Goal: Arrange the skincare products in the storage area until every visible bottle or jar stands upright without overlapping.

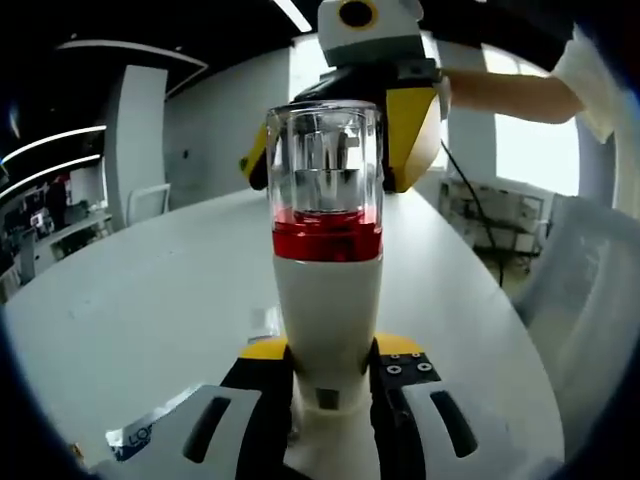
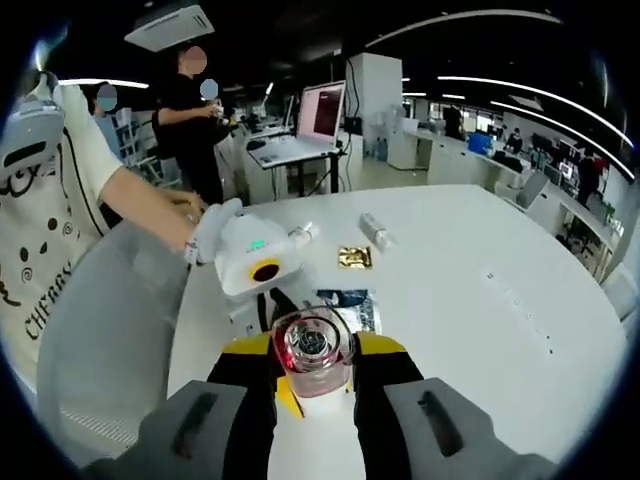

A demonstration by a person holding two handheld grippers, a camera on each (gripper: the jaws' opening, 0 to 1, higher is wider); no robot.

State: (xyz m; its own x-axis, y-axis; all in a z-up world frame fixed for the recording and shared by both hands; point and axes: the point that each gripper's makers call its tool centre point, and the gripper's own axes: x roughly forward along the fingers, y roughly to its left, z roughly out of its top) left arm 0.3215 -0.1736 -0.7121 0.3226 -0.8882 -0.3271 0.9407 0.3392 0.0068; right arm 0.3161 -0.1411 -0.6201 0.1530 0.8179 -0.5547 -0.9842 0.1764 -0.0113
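Observation:
A pump bottle with a white body, a red band and a clear cap stands up between the jaws of my left gripper, which is shut on its lower body. My right gripper is shut on the same bottle at the top; its view looks down onto the clear cap. In the left gripper view the right gripper's yellow jaws flank the cap from behind. Two small white tubes lie flat on the white table.
A gold sachet and a blue-and-silver packet lie on the table beyond the bottle. A person's hand holds the other gripper. Two people stand behind near a desk with a laptop. The table's edge curves on the right.

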